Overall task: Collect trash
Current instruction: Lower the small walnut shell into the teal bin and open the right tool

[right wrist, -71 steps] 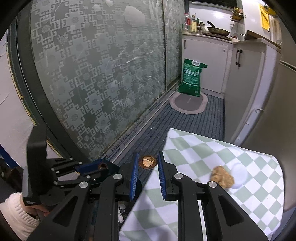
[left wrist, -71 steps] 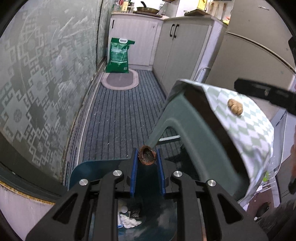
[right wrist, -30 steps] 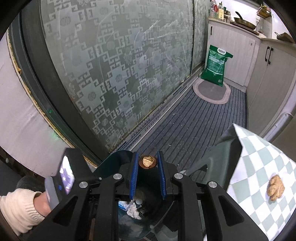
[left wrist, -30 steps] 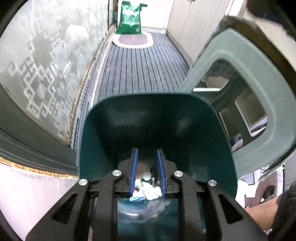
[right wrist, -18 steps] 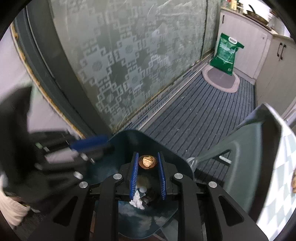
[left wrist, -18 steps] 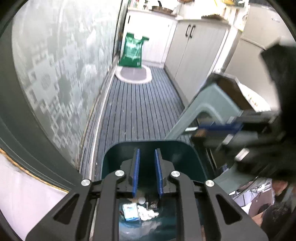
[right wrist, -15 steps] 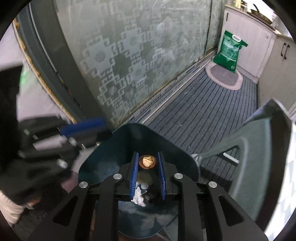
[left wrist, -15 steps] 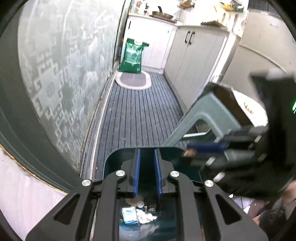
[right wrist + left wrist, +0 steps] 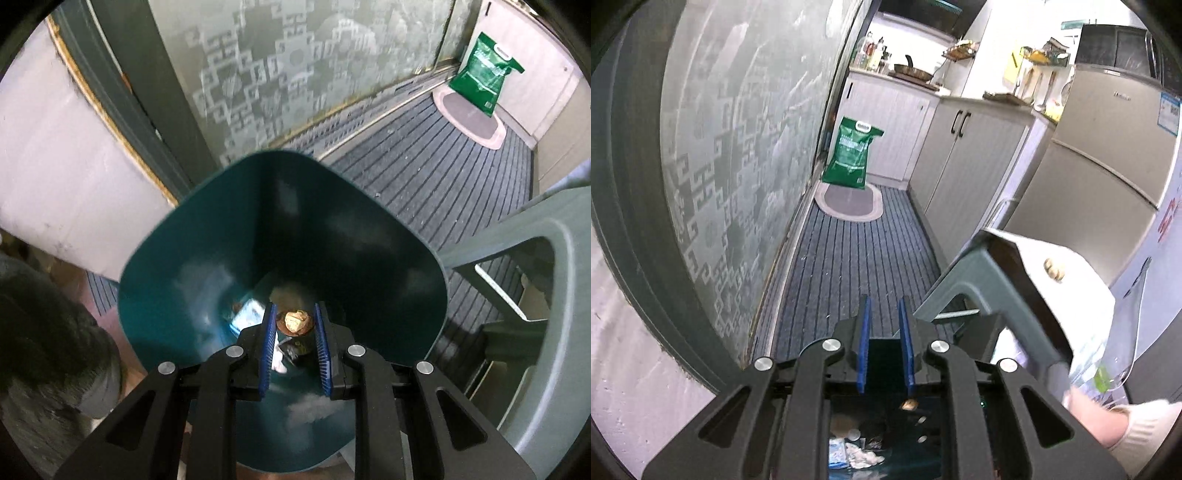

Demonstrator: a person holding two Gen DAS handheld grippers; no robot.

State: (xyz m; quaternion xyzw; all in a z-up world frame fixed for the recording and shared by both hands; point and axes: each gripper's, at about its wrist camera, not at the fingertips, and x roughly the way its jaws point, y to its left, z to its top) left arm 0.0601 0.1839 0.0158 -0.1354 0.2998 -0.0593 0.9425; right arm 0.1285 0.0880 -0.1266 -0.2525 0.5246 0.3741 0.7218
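My right gripper points steeply down into the mouth of the teal bin, shut on a brown walnut shell half. A blue-white packet and white tissue lie at the bin's bottom. In the left wrist view my left gripper hangs over the near part of the bin, facing down the floor runner. Its blue pads stand a narrow gap apart with nothing between them. Another walnut piece rests on the checked cloth that covers the grey-green stool.
A patterned frosted glass door runs along the left of the striped floor runner. A green bag and an oval mat lie at the far end, cabinets and a fridge on the right. A white-sleeved hand is low right.
My left gripper has risen out of the bin and tilted up toward the room, its pads closer together. My right gripper has sunk into the bin's mouth with the shell.
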